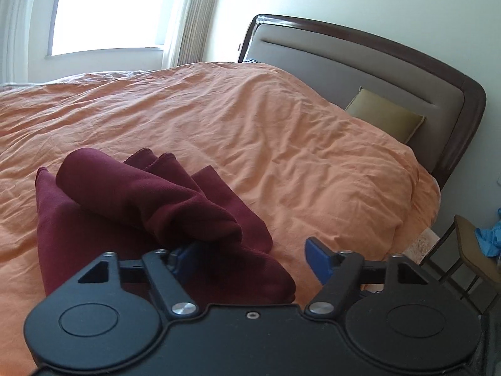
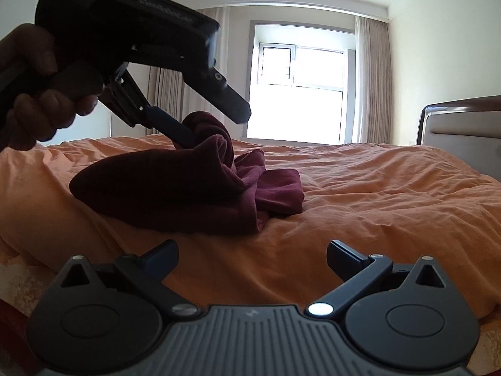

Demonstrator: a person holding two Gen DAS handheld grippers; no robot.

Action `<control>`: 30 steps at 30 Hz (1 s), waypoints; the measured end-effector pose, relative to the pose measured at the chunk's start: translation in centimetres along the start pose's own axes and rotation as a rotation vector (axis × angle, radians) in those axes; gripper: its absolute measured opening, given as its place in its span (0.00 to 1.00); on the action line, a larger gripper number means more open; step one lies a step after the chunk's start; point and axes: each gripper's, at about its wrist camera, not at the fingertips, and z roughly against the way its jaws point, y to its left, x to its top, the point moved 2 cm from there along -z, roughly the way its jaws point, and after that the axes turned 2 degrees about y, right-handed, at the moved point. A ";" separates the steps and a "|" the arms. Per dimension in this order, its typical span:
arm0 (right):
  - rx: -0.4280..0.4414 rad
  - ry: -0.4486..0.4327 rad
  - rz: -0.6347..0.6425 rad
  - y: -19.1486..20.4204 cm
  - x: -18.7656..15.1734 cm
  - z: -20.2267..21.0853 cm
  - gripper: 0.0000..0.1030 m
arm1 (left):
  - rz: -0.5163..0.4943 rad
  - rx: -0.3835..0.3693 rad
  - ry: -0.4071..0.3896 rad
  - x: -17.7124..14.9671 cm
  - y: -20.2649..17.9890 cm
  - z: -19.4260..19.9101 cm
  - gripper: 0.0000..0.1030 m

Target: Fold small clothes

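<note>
A dark maroon garment (image 1: 141, 200) lies partly folded and bunched on the orange duvet (image 1: 281, 144). My left gripper (image 1: 250, 257) is open right at its near edge. A rolled fold of the cloth drapes over the left blue finger (image 1: 184, 257), while the right finger stands clear of it over the duvet. In the right wrist view a person's hand (image 2: 34, 94) holds that gripper above the garment (image 2: 188, 188), one finger resting against a raised fold. My right gripper (image 2: 252, 257) is open low over the duvet (image 2: 375, 206), short of the garment, with nothing between its fingers.
The bed has a dark-framed padded headboard (image 1: 375, 72) with a yellow cushion (image 1: 385, 114) leaning on it. A chair (image 1: 469, 250) holding blue cloth stands off the bed's right side. A bright window (image 2: 300, 94) with curtains lies beyond the bed.
</note>
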 end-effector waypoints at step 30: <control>0.067 -0.064 -0.128 1.3 10.7 -1.9 1.00 | 0.568 0.422 -0.209 -9.7 10.1 9.3 0.99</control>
